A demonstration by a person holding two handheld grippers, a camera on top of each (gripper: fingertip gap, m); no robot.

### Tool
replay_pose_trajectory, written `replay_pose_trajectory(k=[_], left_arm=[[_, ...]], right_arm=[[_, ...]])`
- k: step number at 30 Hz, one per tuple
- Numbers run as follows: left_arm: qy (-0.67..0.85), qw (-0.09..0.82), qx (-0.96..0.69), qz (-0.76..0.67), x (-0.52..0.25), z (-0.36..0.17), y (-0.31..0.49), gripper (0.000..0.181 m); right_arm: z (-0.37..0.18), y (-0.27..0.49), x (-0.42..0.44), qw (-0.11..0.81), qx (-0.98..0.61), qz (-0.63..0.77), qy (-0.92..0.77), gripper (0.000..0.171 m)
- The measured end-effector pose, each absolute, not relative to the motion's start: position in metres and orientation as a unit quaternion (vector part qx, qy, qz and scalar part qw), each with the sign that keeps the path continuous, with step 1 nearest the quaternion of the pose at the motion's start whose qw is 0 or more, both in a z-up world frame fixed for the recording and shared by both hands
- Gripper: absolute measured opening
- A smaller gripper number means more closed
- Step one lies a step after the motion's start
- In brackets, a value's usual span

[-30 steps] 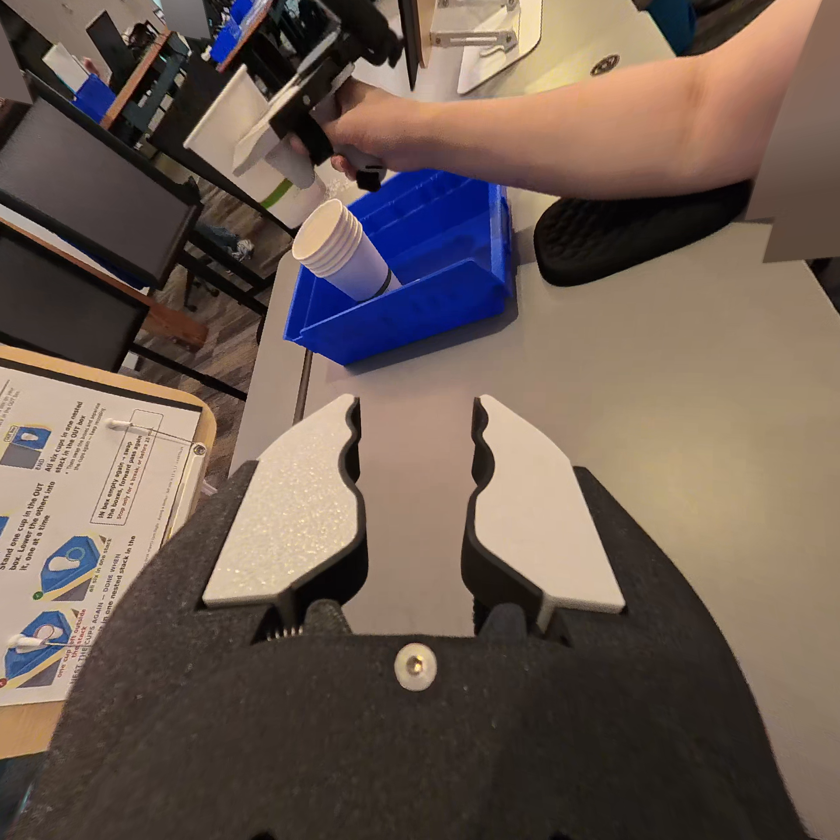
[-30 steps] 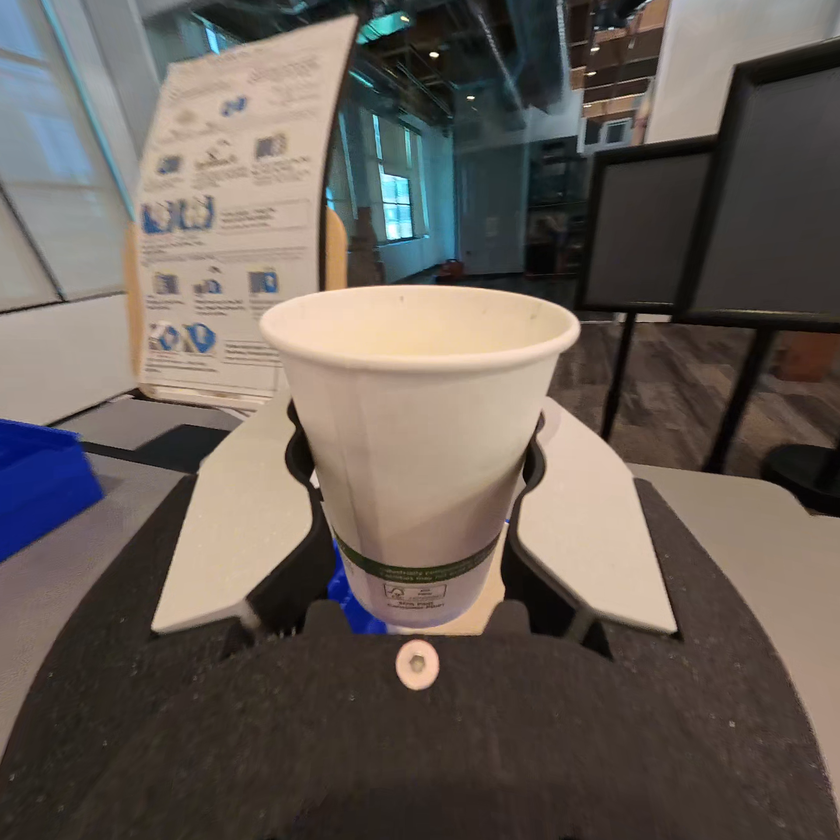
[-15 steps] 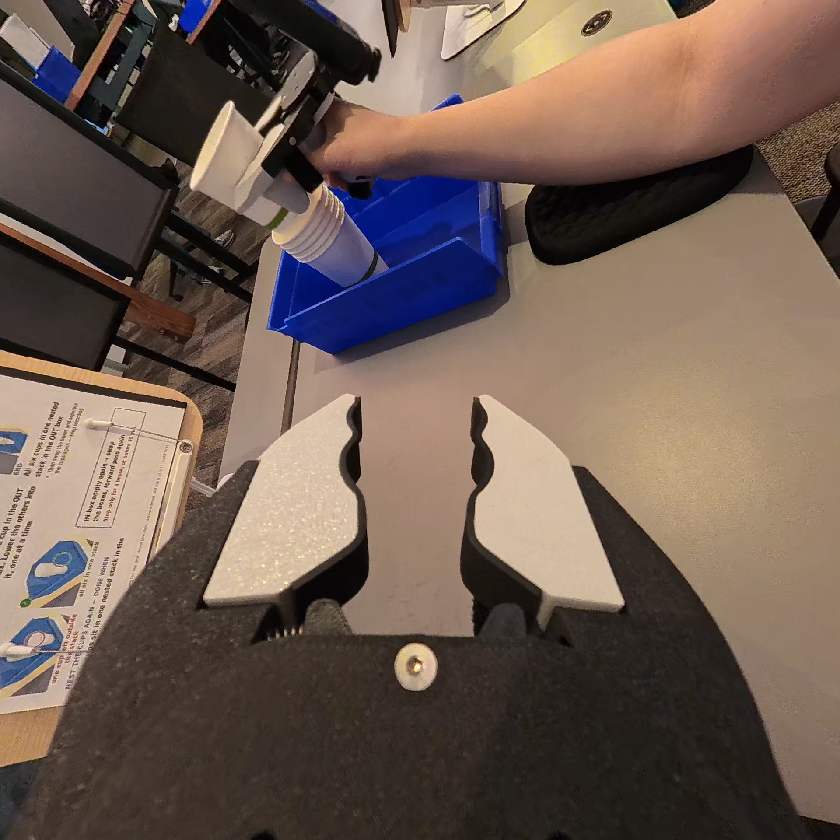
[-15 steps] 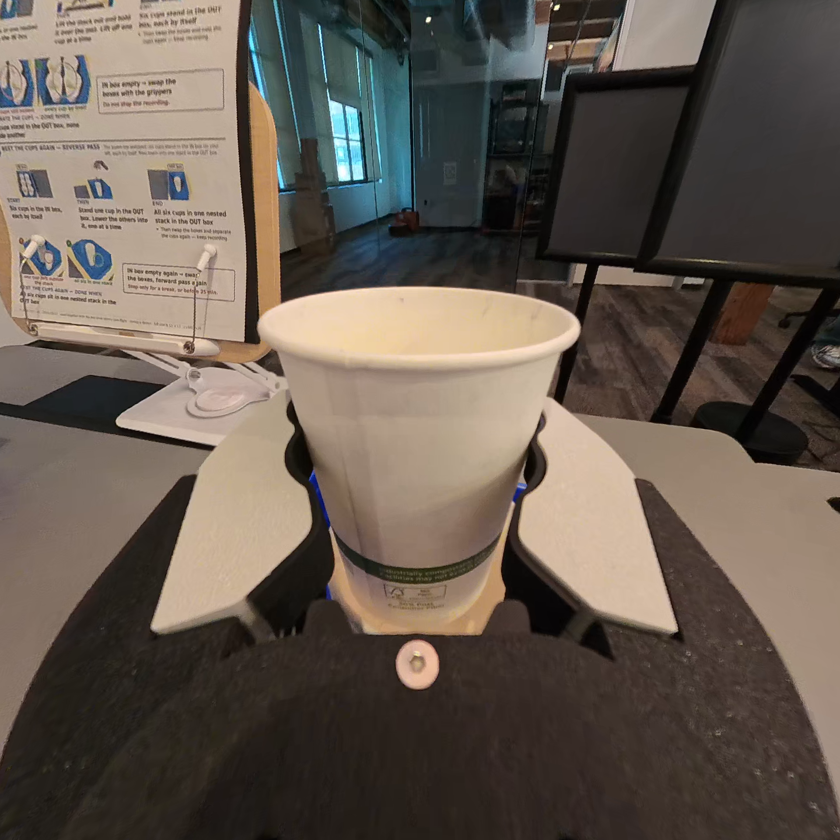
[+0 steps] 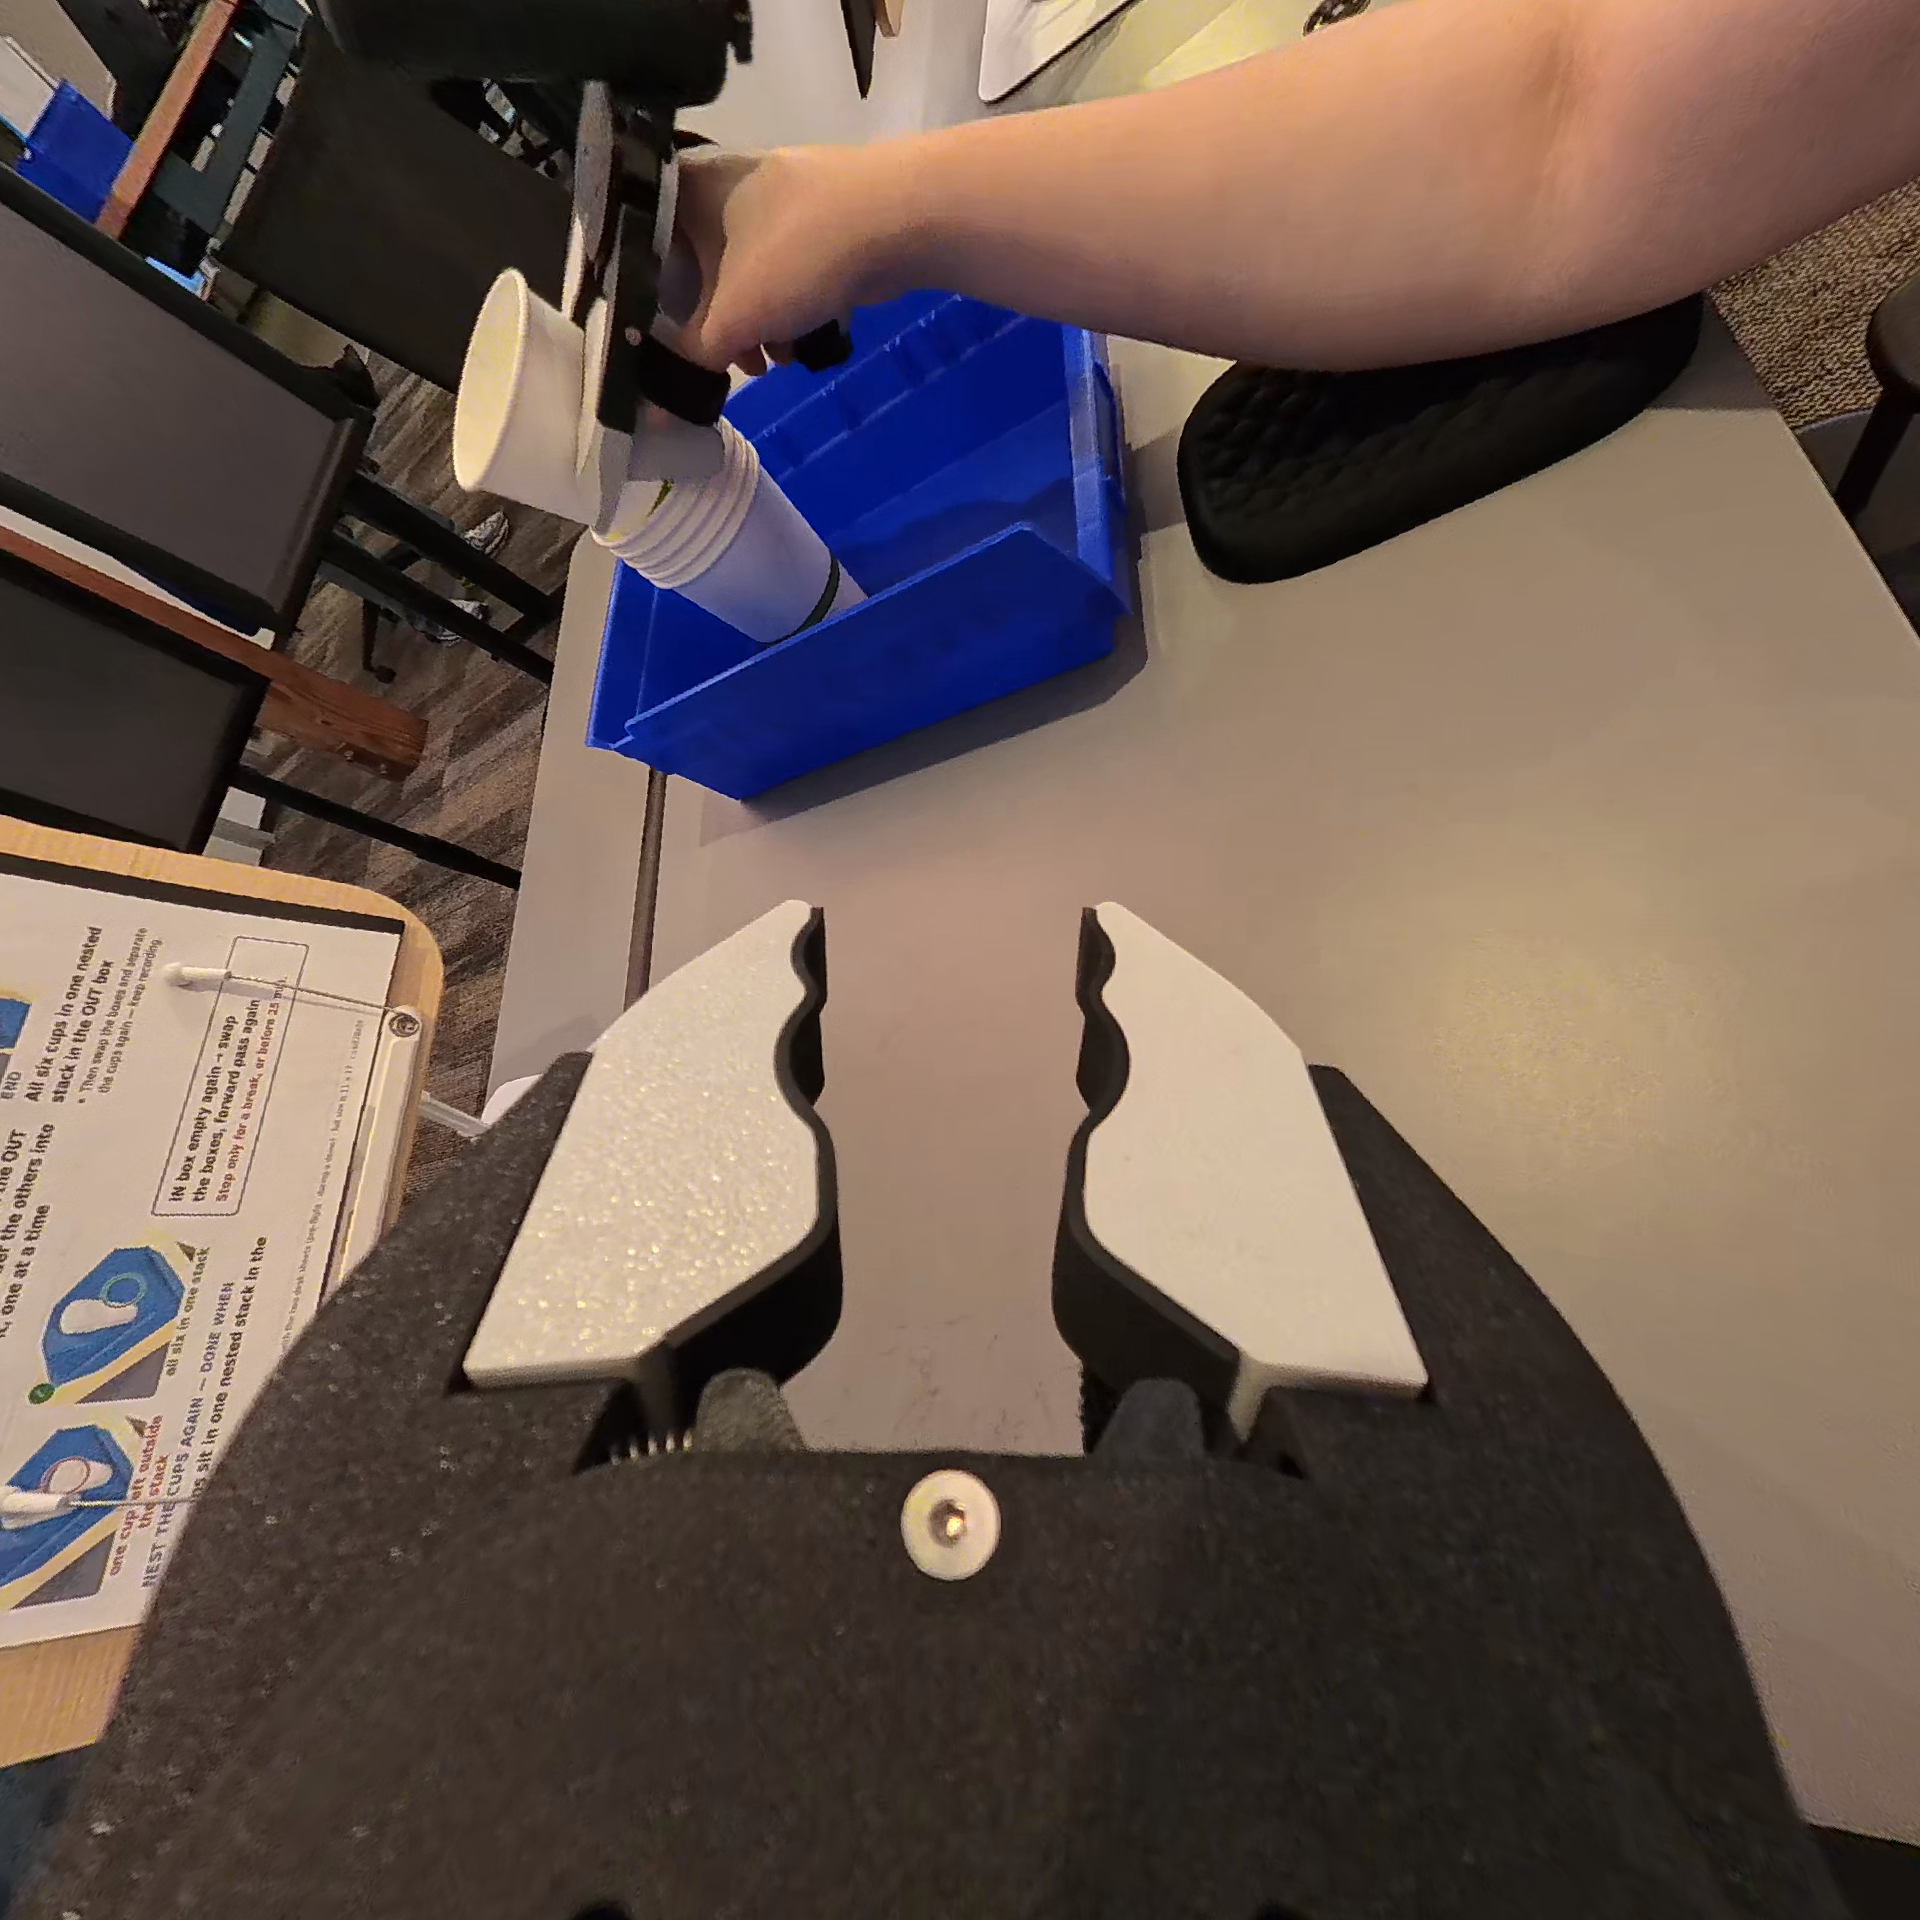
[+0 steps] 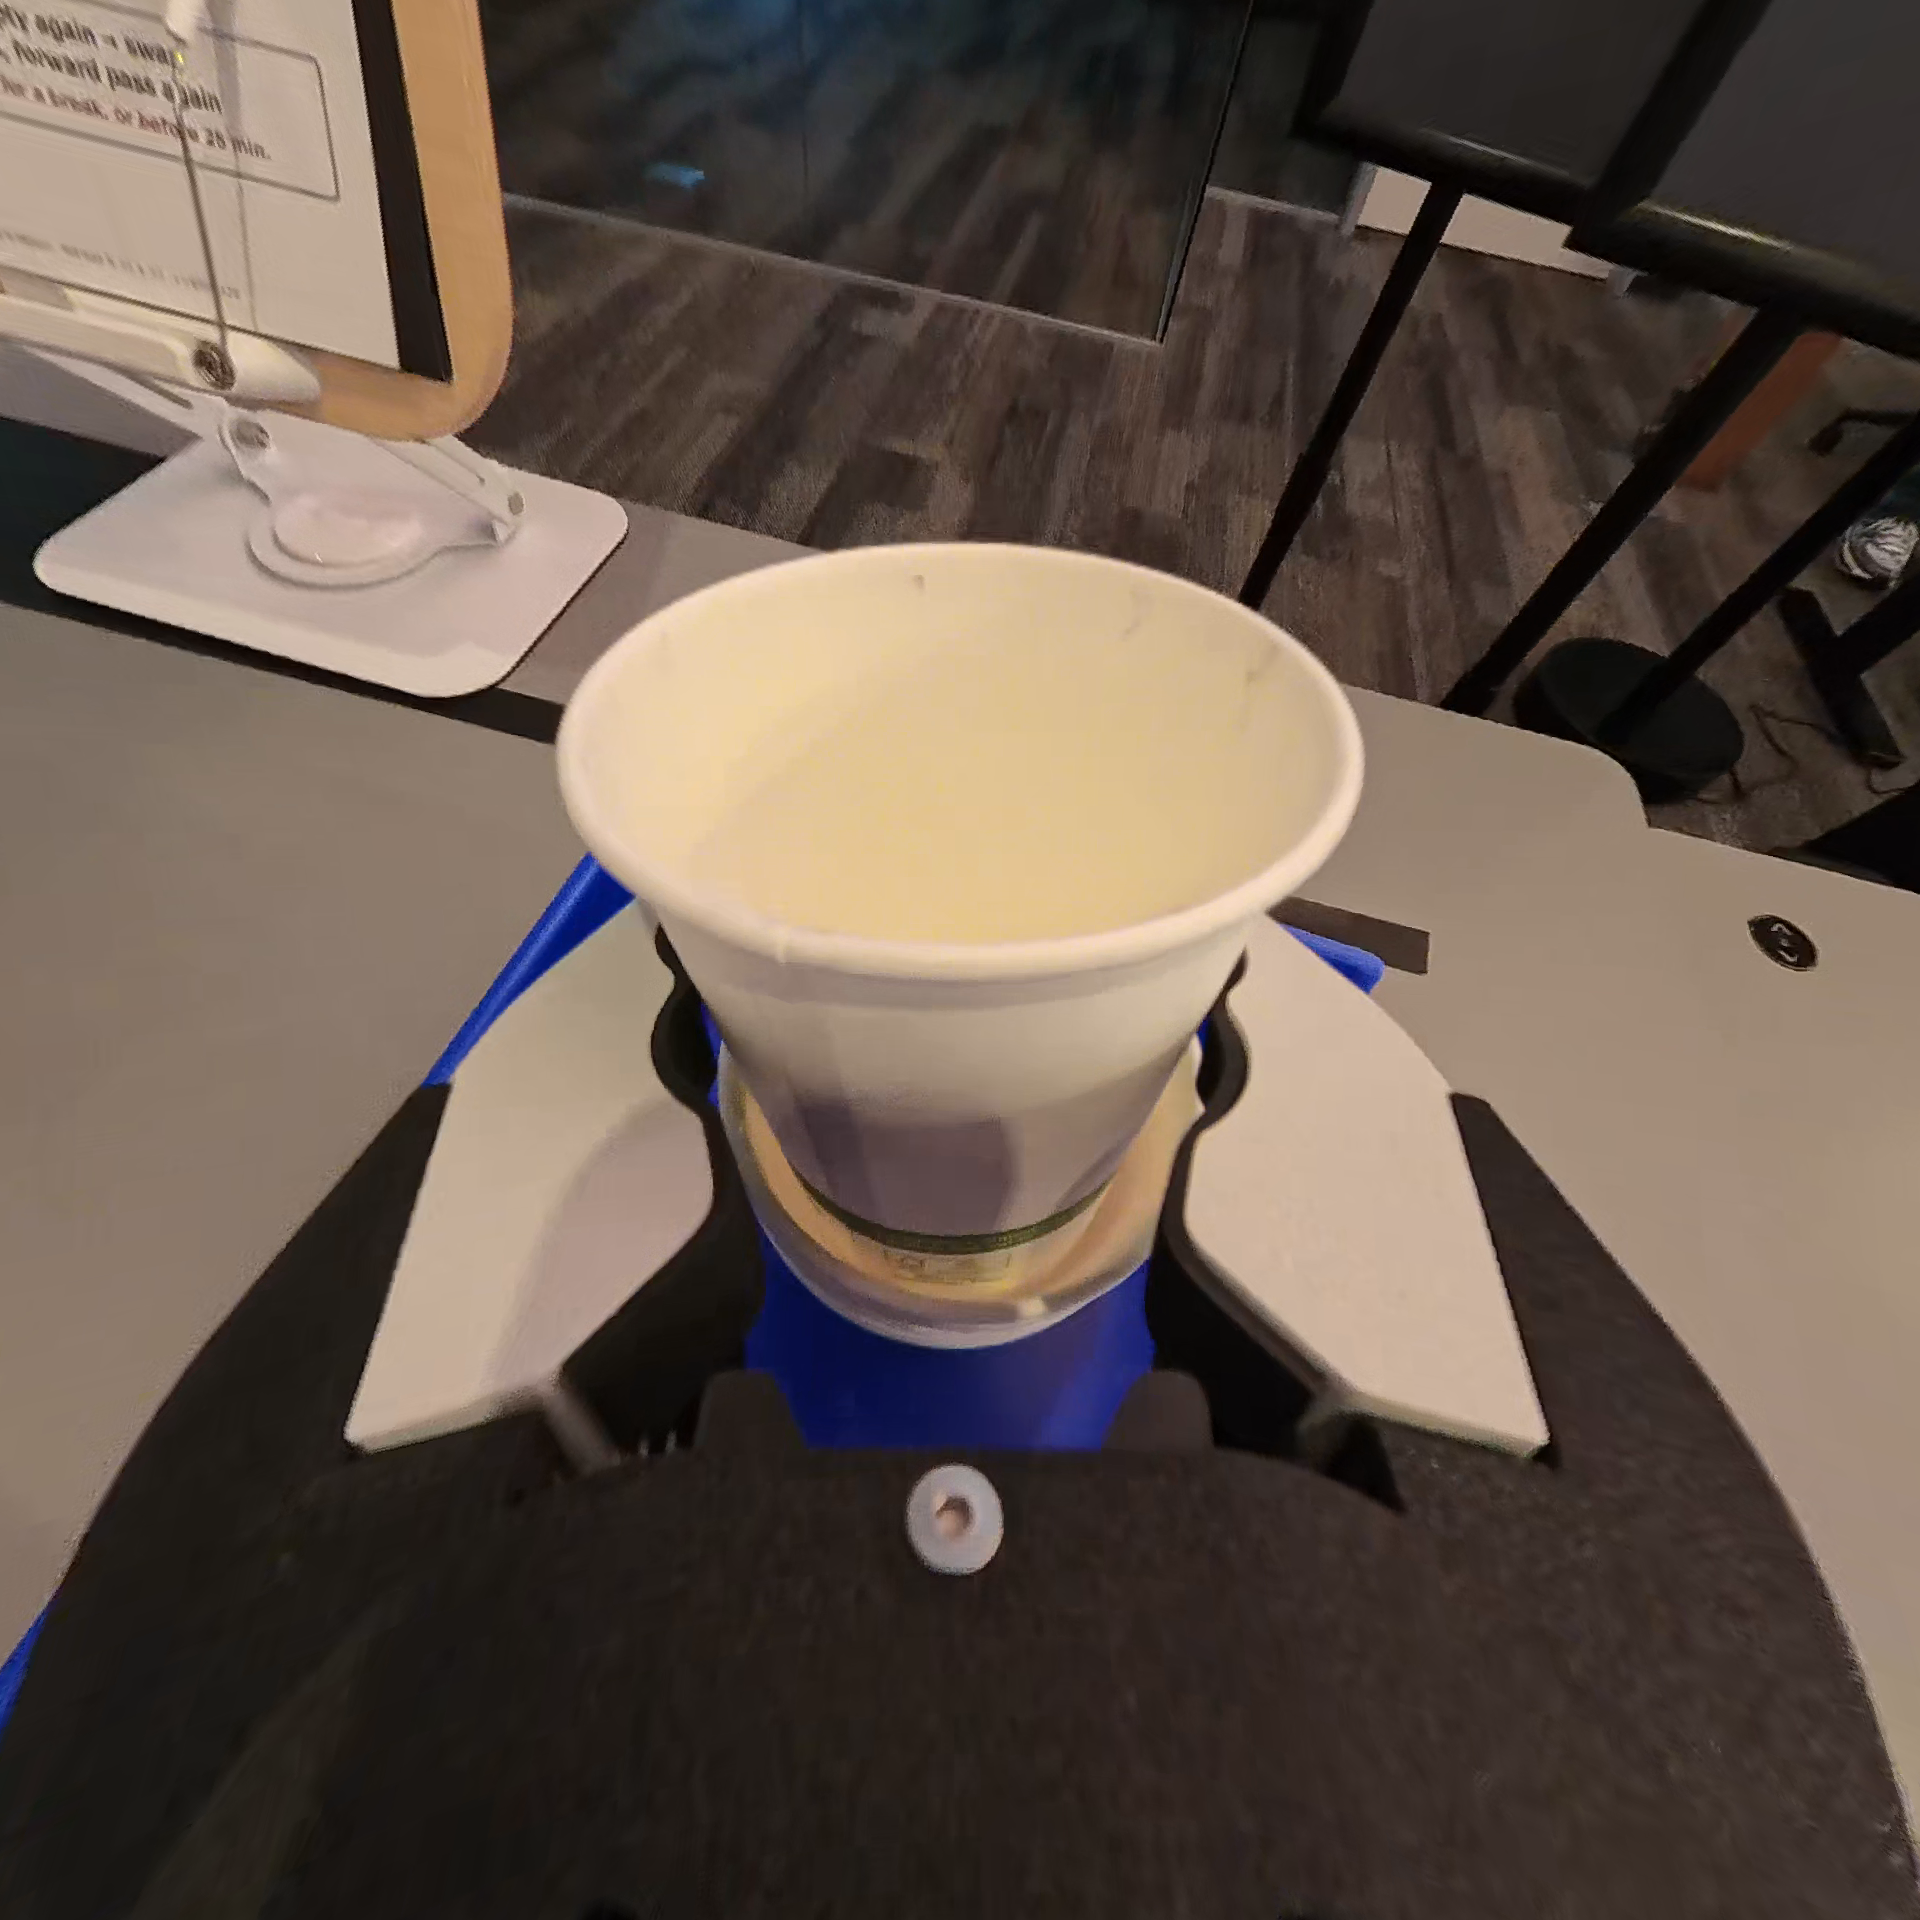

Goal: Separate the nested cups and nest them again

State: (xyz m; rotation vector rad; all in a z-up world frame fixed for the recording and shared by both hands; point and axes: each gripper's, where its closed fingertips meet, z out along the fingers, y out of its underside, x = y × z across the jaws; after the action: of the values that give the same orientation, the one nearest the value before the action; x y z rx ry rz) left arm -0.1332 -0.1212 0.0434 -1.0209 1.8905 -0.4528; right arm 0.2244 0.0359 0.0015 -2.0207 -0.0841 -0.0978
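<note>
The right gripper clamps a white cup, its base entering the stack inside the blue bin; the left gripper hangs apart, empty, near the bin.

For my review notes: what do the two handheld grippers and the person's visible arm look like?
Both the left gripper and the right gripper have a black, foam-textured body, two pale grey speckled fingers with wavy black inner edges, and a round silver screw below them. A small spring shows at the left finger's base. The arm is bare, no sleeve visible.
</note>
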Motion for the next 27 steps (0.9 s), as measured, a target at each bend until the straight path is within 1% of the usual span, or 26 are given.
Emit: replay_pose_trajectory(k=[12, 21, 27], left_arm=[[0.773, 0.447, -0.412, -0.179, -0.133, 0.039, -0.123, 0.046], [0.777, 0.443, -0.412, -0.175, -0.133, 0.037, -0.124, 0.046], [0.778, 0.442, -0.413, -0.173, -0.134, 0.036, -0.123, 0.046]], right_arm=[[-0.002, 0.023, 0.218, 0.468, -0.88, -0.072, -0.032, 0.092], [-0.009, 0.007, 0.227, 0.408, -0.905, -0.114, -0.025, 0.096], [-0.009, -0.005, 0.227, 0.384, -0.917, -0.108, -0.023, 0.099]])
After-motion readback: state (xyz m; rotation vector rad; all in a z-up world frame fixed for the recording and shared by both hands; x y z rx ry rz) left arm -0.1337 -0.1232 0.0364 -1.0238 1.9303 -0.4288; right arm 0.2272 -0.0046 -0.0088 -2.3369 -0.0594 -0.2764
